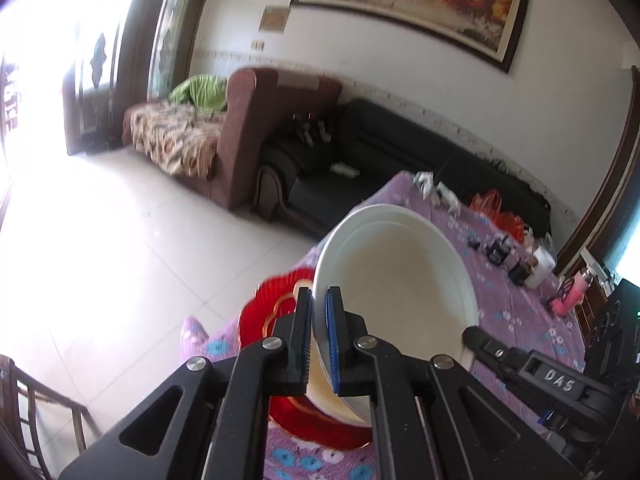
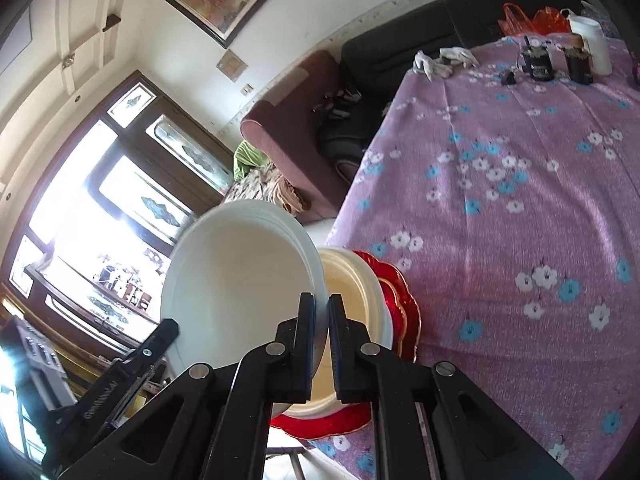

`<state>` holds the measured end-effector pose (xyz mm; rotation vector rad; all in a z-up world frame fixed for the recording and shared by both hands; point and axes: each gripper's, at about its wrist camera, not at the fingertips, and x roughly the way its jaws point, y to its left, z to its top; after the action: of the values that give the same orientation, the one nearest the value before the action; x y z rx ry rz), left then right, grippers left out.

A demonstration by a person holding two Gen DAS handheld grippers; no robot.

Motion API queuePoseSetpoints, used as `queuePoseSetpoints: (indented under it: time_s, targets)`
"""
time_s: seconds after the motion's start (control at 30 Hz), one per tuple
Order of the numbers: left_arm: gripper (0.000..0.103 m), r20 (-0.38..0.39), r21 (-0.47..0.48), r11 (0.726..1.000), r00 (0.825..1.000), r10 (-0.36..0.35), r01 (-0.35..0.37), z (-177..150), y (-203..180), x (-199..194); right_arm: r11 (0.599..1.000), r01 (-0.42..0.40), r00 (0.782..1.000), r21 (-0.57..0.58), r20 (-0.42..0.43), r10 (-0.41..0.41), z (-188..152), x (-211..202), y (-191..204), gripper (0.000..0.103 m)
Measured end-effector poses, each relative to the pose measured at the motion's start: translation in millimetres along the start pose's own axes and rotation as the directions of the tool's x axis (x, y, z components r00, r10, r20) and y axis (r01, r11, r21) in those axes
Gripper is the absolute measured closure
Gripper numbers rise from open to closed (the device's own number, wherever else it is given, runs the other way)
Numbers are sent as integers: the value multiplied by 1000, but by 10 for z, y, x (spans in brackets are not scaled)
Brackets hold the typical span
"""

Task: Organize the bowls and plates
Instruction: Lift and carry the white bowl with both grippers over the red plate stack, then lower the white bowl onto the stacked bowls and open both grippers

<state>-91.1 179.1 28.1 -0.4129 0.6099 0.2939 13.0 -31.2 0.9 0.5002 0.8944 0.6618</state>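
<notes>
Purple flowered table (image 2: 520, 200) below me. Red plate (image 1: 256, 316) near its corner, cream bowl (image 2: 352, 292) nested on it. White bowl (image 1: 392, 280) tilted just above (stack straight underneath): my left gripper (image 1: 319, 300) and right gripper (image 2: 322, 304) each pinch opposite rim.

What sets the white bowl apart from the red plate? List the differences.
1. The white bowl is plain and smooth-rimmed; the red plate has a scalloped, gold-trimmed edge.
2. The white bowl is deep; the red plate is shallow.
3. The white bowl is tilted, with the left gripper and the right gripper clamped on its rim; the red plate lies on the tablecloth under a cream dish.
Both are round.
</notes>
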Motion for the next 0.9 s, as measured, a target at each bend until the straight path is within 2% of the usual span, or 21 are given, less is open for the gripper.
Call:
queuePoseSetpoints:
  time_s: [0.13, 0.3, 0.5, 0.73, 0.9]
  targets:
    - [95, -38, 51, 998, 999, 39, -37, -74, -72, 148, 1000, 24, 1000, 3, -8, -24, -12, 56, -64, 94]
    - [94, -33, 95, 993, 996, 77, -74, -129, -138, 192, 999, 33, 999, 25, -26, -32, 3, 134, -160, 94]
    - [93, 19, 120, 978, 986, 168, -169, -142, -64, 156, 999, 44, 999, 14, -33, -44, -3, 183, -170, 94]
    - [93, 45, 107, 974, 980, 196, -200, -130, 70, 106, 998, 33, 999, 45, -40, -31, 18, 174, -241, 94]
    - [93, 105, 121, 967, 972, 211, -223, -75, 14, -29, 998, 34, 999, 58, -27, -32, 83, 77, -319, 94]
